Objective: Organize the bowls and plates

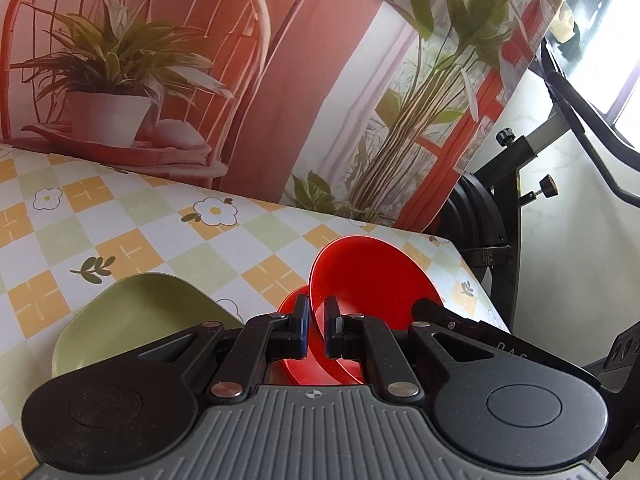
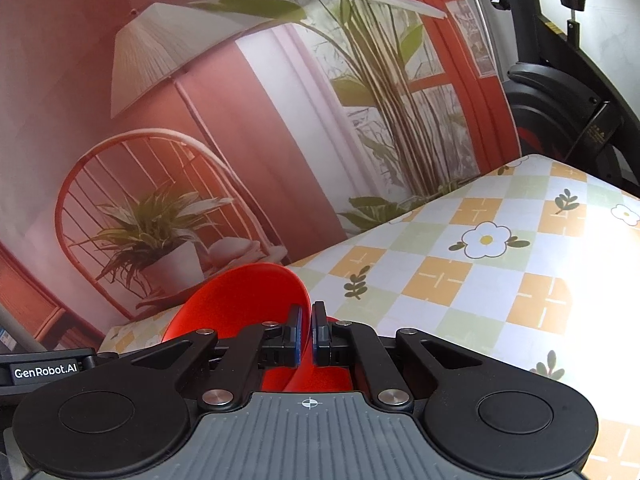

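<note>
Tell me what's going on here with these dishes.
A person is sorting dishes on a checkered tablecloth with two handheld grippers. The left gripper is closed on the rim of a red bowl, tilted above another red dish. The right gripper is clamped on a red bowl's rim too, possibly the same one. A green plate lies beside them.

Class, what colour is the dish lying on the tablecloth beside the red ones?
Pale green; the green dish shows best in the left wrist view.

Left gripper (image 1: 316, 330) hides 2nd red bowl (image 1: 289, 308) mostly.
</note>
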A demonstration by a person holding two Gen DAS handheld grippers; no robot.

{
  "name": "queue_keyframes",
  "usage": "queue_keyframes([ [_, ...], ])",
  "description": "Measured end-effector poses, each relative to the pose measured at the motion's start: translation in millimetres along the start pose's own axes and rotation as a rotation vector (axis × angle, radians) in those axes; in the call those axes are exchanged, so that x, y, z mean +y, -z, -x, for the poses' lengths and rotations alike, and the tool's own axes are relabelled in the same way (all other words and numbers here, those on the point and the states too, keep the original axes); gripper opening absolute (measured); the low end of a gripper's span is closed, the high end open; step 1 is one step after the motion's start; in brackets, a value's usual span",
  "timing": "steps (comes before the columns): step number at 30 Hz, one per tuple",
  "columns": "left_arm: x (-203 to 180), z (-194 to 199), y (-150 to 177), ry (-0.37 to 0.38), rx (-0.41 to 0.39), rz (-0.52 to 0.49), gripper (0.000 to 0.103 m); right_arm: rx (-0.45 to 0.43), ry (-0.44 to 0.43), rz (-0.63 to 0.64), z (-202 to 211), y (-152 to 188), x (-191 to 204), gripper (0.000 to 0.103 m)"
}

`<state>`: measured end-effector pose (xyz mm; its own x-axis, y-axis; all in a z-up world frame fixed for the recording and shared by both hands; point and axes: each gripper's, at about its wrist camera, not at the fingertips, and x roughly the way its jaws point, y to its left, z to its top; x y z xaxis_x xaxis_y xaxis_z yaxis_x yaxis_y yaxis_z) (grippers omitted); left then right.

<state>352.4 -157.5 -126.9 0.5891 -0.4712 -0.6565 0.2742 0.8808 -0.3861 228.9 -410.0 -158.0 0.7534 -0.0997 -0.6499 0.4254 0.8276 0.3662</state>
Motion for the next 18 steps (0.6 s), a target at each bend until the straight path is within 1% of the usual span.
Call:
queue_keyframes([
  [2,1,-9,-1,-0.003,0.01,-0.021,0.008,-0.013,0.005,-0.011,-4,2,-4,0.005],
  [3,1,-15,0,-0.016,0.021,-0.031,0.008,-0.013,0.008,-0.021,-6,4,-6,0.005],
  [9,2,-31,3,-0.04,0.058,-0.081,0.008,0.002,0.032,-0.038,-17,12,-15,0.005],
  [18,6,-44,7,-0.053,0.09,-0.091,0.008,0.023,0.056,-0.029,-24,21,-19,0.005],
])
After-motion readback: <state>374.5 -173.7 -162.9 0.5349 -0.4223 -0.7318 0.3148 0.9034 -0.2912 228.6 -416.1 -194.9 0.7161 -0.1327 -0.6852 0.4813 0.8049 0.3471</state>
